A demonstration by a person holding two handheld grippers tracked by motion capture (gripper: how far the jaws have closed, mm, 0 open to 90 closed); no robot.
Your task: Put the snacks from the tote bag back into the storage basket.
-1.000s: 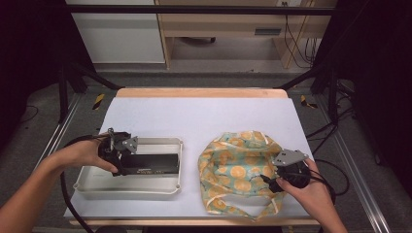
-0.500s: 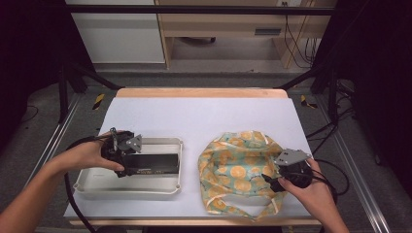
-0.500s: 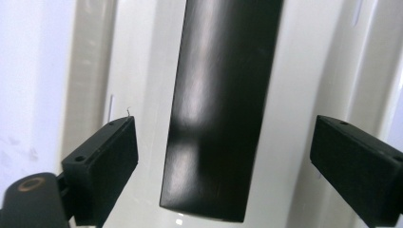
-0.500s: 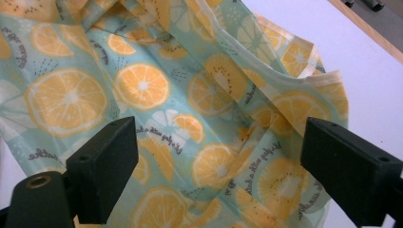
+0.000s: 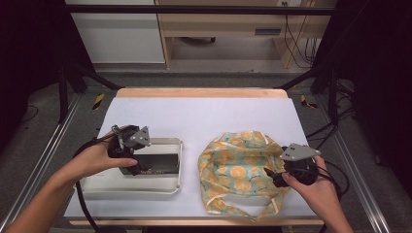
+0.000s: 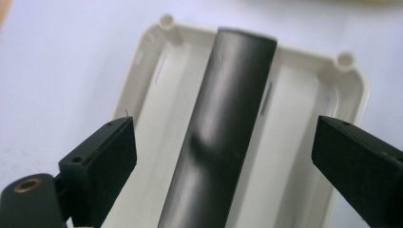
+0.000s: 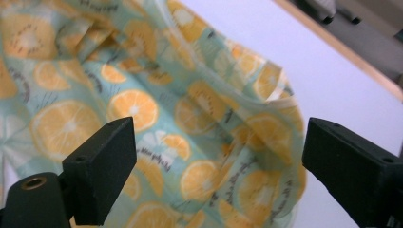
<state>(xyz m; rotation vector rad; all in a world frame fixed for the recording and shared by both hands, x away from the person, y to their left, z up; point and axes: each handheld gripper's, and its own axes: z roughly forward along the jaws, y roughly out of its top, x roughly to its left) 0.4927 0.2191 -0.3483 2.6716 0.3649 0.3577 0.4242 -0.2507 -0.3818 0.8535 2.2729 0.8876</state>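
A long black block (image 5: pixel 163 163) lies lengthwise in a white plastic tray (image 5: pixel 172 184) on the left of the table. My left gripper (image 5: pixel 138 168) hovers over the tray's left end. Its jaws have just been opening and now stand wide on either side of the black block (image 6: pixel 228 118) without touching it. On the right lies a teal cloth bag (image 5: pixel 238 170) printed with orange slices. My right gripper (image 5: pixel 270 176) rests at the bag's right edge, open, with the printed cloth (image 7: pixel 142 95) spread under its jaws, and nothing is pinched.
A pale sheet covers the table, with a wooden edge (image 5: pixel 204 92) at the far side. The bag's strap (image 5: pixel 262 211) trails toward the front edge. Cables run from both grippers. Metal frame rails flank the table.
My left hand has lifted and shifted a little to the right over the tray. The right hand and the bag have stayed in place.
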